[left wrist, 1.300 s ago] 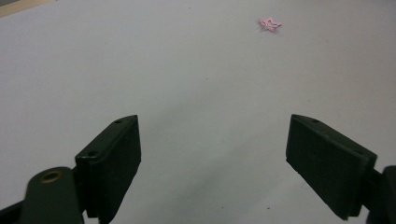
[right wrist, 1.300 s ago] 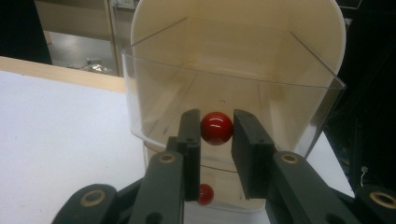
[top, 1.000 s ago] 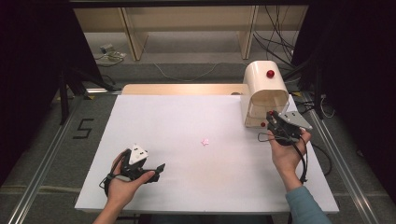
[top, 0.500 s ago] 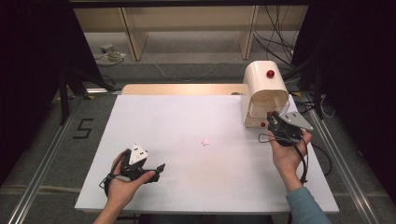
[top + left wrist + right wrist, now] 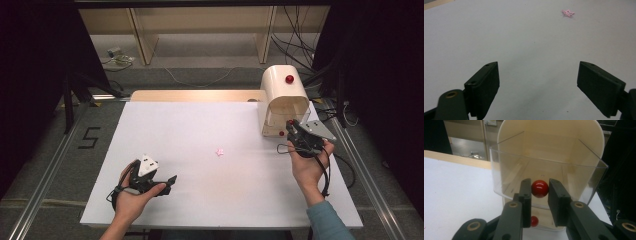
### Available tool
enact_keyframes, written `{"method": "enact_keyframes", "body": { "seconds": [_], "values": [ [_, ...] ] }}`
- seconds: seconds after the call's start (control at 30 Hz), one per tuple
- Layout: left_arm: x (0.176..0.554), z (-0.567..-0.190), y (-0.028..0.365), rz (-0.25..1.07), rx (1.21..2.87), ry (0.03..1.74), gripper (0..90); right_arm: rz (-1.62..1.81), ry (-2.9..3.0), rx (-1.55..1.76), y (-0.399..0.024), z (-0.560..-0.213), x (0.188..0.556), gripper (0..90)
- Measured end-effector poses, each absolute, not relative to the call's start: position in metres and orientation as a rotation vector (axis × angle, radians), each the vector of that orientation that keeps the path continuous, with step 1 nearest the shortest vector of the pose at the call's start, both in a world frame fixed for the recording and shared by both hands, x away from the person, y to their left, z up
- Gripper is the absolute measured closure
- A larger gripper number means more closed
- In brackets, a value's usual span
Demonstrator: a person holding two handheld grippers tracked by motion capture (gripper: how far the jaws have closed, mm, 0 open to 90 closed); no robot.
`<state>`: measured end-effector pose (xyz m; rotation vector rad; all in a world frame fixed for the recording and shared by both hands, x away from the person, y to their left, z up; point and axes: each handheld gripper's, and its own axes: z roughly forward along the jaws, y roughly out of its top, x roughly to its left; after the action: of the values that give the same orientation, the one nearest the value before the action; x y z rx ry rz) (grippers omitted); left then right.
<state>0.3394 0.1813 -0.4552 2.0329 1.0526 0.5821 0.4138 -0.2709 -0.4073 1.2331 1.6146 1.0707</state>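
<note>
A cream box [image 5: 280, 92] with a rounded top stands at the table's back right. Its clear drawer [image 5: 511, 170] is pulled out toward me. My right gripper [image 5: 540, 185] is shut on the drawer's red knob [image 5: 539, 188], one pad on each side of it. In the high view the right gripper [image 5: 292, 127] sits just in front of the box. A second red knob [image 5: 534, 221] shows lower down. My left gripper [image 5: 537, 75] is open above the white table with nothing between its pads; in the high view the left gripper [image 5: 169, 181] is at the front left.
A small pink star-shaped piece [image 5: 219, 152] lies mid-table, and the pink piece [image 5: 568, 12] is far ahead of the left jaws. Another red knob [image 5: 289, 79] sits on the box's top. A wooden strip [image 5: 195, 95] runs along the white tabletop's [image 5: 200, 130] back edge.
</note>
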Motion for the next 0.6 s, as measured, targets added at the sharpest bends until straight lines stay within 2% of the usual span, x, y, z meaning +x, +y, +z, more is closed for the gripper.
{"method": "enact_keyframes", "body": {
  "seconds": [0.6],
  "values": [
    [0.339, -0.4548, 0.1813, 0.583, 2.035, 1.053, 18.1, 1.076, 1.61, 1.228, -0.2707, -0.4069, 0.4102, 73.9]
  ]
}}
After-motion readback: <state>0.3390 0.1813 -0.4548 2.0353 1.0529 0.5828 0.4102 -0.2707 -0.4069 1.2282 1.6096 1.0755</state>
